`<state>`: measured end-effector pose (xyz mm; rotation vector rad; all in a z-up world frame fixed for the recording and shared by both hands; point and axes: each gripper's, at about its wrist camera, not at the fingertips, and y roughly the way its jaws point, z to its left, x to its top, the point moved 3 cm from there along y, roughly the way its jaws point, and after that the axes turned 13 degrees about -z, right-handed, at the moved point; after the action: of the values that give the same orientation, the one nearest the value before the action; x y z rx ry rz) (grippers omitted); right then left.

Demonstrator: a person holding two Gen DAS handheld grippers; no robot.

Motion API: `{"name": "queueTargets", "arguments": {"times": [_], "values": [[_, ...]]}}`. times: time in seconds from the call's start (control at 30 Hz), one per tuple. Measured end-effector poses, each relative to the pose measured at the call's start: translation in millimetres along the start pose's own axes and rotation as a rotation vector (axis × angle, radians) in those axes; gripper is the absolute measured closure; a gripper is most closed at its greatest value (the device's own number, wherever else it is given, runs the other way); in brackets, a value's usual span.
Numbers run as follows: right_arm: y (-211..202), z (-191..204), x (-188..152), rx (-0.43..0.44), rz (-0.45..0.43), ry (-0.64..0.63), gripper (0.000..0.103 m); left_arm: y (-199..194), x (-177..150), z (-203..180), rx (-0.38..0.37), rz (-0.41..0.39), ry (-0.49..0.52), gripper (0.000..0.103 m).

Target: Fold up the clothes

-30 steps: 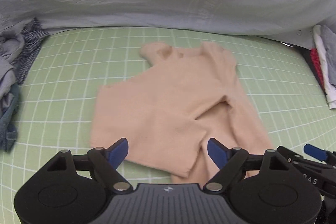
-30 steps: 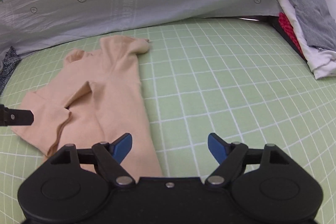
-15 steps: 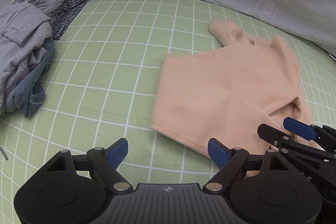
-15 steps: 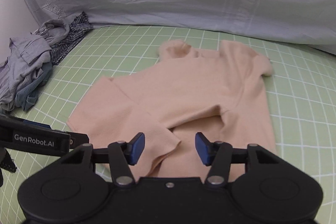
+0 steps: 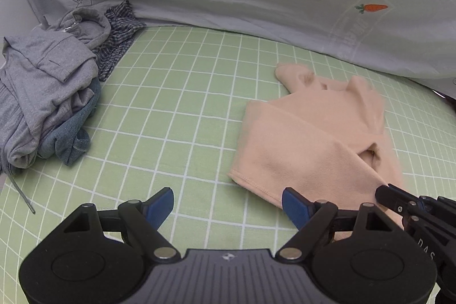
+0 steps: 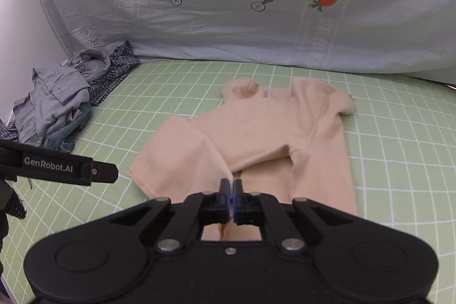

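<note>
Right hand-held gripper [image 6: 229, 191] is pinched shut on the peach top [image 6: 256, 133] at its near hem; left hand-held gripper [image 5: 228, 202] hangs wide open, holding nothing. One-sided pull could drag it crooked, I reckon

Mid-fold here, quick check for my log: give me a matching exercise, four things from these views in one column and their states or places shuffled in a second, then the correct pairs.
Things:
1. left gripper
2. right gripper
3. peach garment
4. grey hoodie

States or places:
A. crumpled in the pile at the left edge of the mat
B. jaws wide open over bare green mat
C. lying partly folded mid-mat
D. jaws shut at the garment's near edge

Pairs: 1-B, 2-D, 3-C, 4-A
</note>
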<state>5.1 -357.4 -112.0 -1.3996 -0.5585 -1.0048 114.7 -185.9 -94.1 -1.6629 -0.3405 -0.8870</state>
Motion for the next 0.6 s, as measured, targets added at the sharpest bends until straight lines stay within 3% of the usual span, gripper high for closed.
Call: {"name": "queueTargets", "arguments": {"times": [0.13,0.6], "values": [[-49,-5,-15,-0.021,-0.018,0.014,0.101,-38,-17,-23,-0.036,-0.039,0.035,0.019],[-147,-37,-72,-0.079,0.012,0.081,0.101,-105,-87,-84,-0.093,0.006,0.090,0.019]]}}
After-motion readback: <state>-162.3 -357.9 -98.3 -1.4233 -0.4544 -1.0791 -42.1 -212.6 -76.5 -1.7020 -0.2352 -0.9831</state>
